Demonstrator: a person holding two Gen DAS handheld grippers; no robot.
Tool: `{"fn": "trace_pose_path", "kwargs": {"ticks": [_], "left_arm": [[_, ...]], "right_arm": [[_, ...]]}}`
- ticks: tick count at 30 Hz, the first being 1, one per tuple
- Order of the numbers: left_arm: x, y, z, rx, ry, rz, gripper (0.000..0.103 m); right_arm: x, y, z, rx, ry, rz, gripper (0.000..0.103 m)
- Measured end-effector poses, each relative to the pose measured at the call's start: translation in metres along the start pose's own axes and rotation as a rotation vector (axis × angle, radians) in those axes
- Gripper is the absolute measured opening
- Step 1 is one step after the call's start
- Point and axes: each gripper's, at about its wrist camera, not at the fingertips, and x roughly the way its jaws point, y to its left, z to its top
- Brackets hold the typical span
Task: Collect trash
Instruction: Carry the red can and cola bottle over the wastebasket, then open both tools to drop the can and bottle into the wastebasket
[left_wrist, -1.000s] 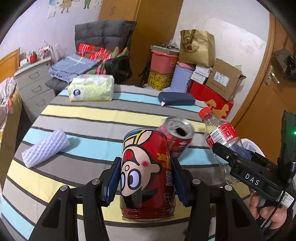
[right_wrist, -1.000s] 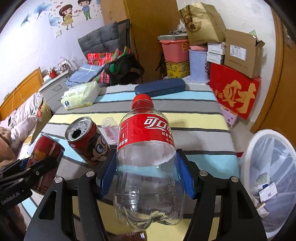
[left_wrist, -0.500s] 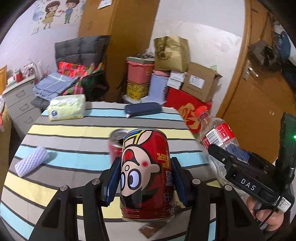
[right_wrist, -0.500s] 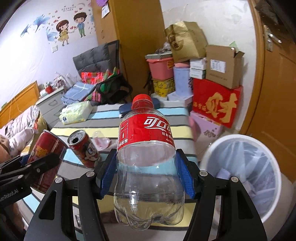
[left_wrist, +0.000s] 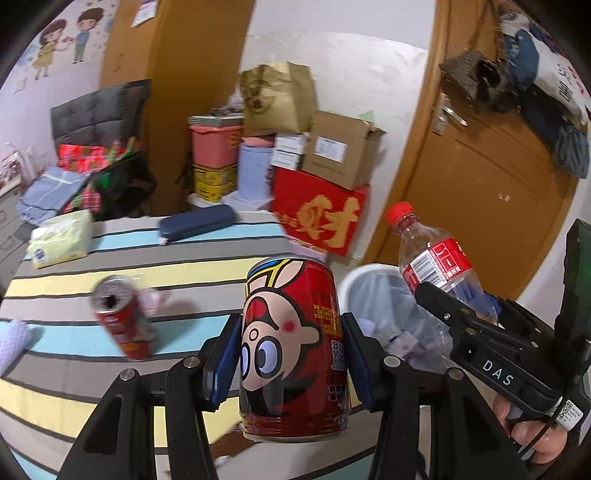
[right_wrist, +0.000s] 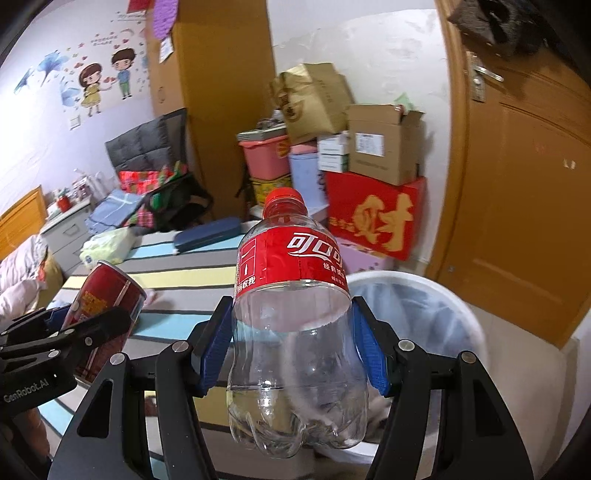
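Left gripper (left_wrist: 291, 363) clamped can (left_wrist: 293, 347) mid-body; right gripper (right_wrist: 291, 356) clamped bottle (right_wrist: 295, 332) at waist. Both were held aloft beside bin (right_wrist: 436, 295). Probably light, thin-walled, crushable, slippery; side grip suited.

Bin (right_wrist: 458, 306) btm hidden by bottle (right_wrist: 295, 332).

Home bedroom: bed (right_wrist: 18, 266), drawers (right_wrist: 68, 230), wall stickers (right_wrist: 105, 83), stacked boxes (right_wrist: 380, 147), striped table (left_wrist: 110, 266).
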Motion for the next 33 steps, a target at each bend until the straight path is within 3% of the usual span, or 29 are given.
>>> {"fn": "trace_pose_path", "kwargs": {"ticks": [17,33], "left_arm": [[0.059,-0.089,-0.006,0.094,0.086,-0.101,0.053],[0.130,-0.110,-0.007,0.118,0.194,-0.102,0.053]], "right_arm": [[-0.010,-0.067,-0.010,0.041,0.025,-0.133,0.064],[0.029,-0.105,-0.020,0.076,0.166,-0.110,0.064]]}}
